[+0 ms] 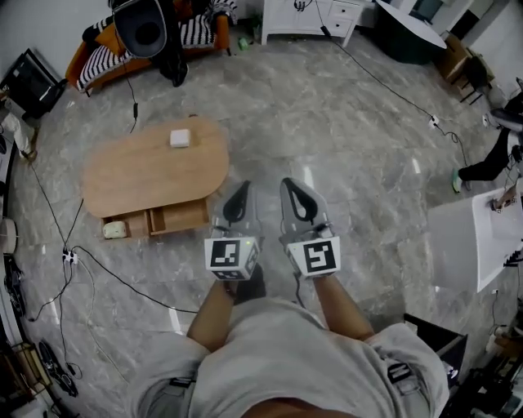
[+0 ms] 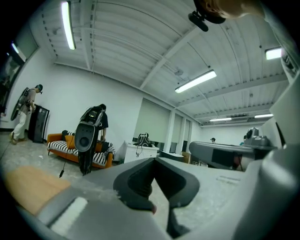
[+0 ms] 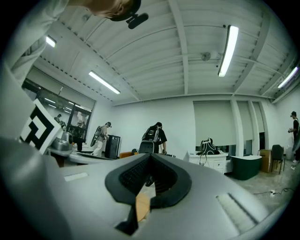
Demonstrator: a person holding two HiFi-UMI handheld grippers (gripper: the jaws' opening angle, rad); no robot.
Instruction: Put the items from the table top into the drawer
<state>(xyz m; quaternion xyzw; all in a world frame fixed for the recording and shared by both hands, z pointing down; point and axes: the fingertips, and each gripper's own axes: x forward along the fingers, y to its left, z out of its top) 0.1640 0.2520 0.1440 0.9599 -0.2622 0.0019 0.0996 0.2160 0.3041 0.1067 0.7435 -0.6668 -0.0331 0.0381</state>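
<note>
A low oval wooden table (image 1: 139,175) stands on the marble floor at the left of the head view. One small white box (image 1: 180,138) lies on its top. Under the front edge a wooden drawer (image 1: 176,217) is pulled open, with a pale object (image 1: 114,230) just left of it. My left gripper (image 1: 243,188) and right gripper (image 1: 288,184) are held side by side to the right of the table, off its edge, both shut and empty. The left gripper view shows the left gripper's closed jaws (image 2: 153,159) with a corner of the table (image 2: 28,187) at lower left. The right gripper's jaws (image 3: 150,154) also meet.
An orange sofa with striped cushions (image 1: 106,57) and a black device on a stand (image 1: 143,28) sit beyond the table. Cables (image 1: 106,273) run over the floor at left. A white cabinet (image 1: 310,16) is at the back, a white table (image 1: 482,237) at right. People stand far off.
</note>
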